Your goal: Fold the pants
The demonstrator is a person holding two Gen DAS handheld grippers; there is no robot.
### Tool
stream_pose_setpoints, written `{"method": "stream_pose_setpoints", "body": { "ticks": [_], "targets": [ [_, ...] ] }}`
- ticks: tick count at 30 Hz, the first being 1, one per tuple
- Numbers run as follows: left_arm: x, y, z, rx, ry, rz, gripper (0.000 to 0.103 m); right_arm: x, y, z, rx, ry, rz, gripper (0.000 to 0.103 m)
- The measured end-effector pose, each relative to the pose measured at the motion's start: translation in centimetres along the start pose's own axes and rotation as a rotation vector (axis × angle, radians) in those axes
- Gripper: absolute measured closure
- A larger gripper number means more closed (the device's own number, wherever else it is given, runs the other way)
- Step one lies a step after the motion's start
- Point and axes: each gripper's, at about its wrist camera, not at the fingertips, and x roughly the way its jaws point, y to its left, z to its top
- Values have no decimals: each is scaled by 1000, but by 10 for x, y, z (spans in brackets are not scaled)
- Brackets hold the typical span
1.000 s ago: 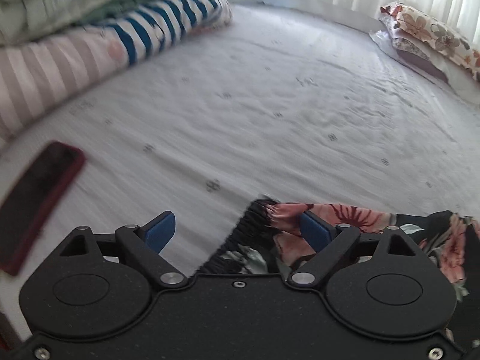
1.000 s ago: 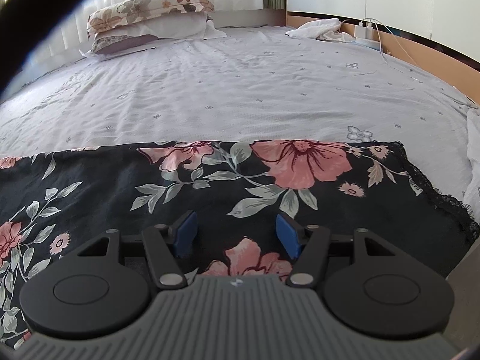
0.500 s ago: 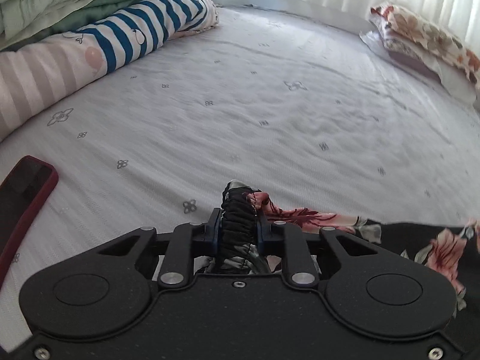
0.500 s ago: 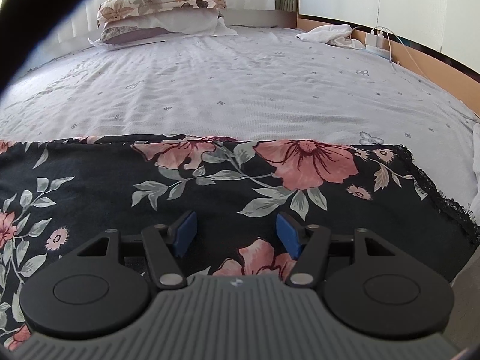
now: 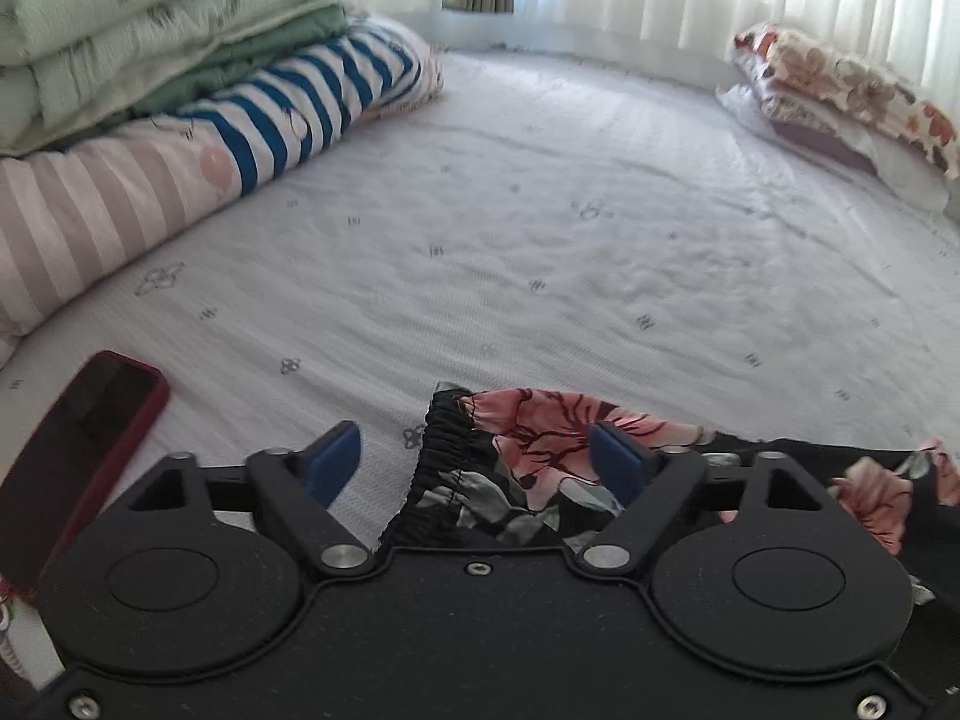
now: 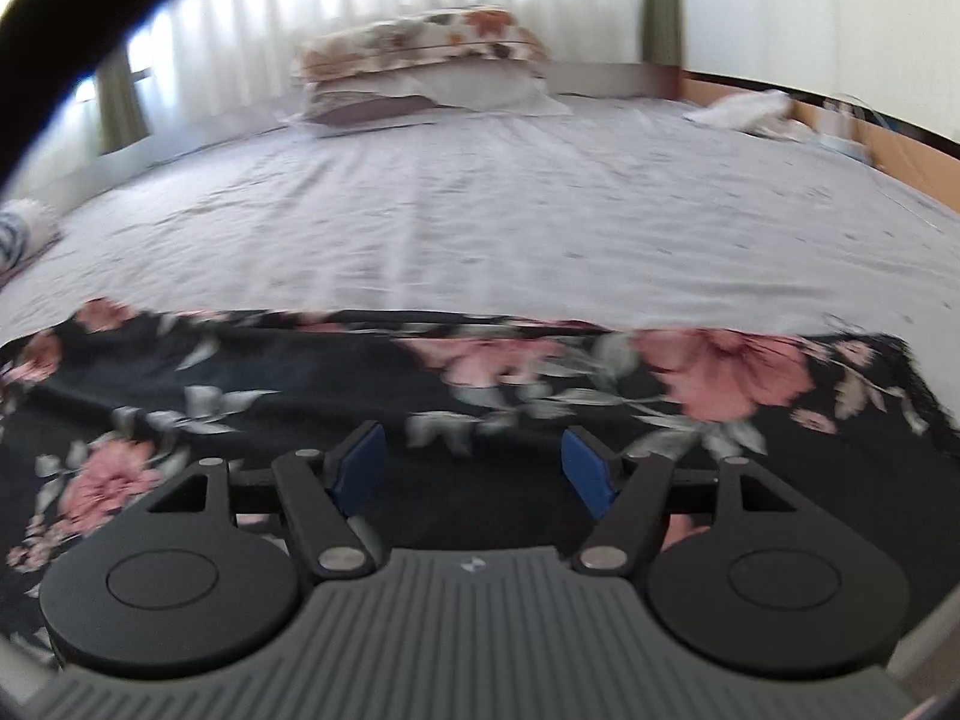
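- Pale bedsheet (image 5: 540,240) fills both views, with the floral pants (image 6: 420,372) spread flat across it.
- Left gripper (image 5: 477,459): jaws opening, apart, with the elastic waistband (image 5: 438,456) between them and untouched by the pads.
- Right gripper (image 6: 474,468): jaws opening, hovering over dark fabric, gripping nothing.

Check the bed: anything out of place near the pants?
One thing: a phone in a red case lies on the sheet just left of the pants' waistband, close enough to get in the way of folding.
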Motion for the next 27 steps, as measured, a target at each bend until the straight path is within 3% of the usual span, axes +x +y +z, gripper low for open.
{"method": "stream_pose_setpoints", "body": {
  "ticks": [7,10,14,19,23,25,27],
  "targets": [
    [-64,-18,-30,26,-58,-156,17,-15,54,-18,-69,-9,272,23],
    [-75,-33,-46,61,-50,-172,21,-21,50,-24,-54,-5,269,23],
    [-86,-69,-57,135,-27,-266,33,-35,12,-31,43,-14,170,23],
    [-92,-128,-71,242,1,-367,46,-40,-59,-37,121,-31,-44,23],
    [-94,-156,-91,315,21,-367,48,-36,-128,-41,209,-54,-227,26],
    [-95,-162,-101,350,32,-336,48,-46,-149,-37,267,-85,-331,25],
    [-95,-163,-108,376,35,-307,48,-64,-161,-37,327,-139,-381,24]
  ]
}}
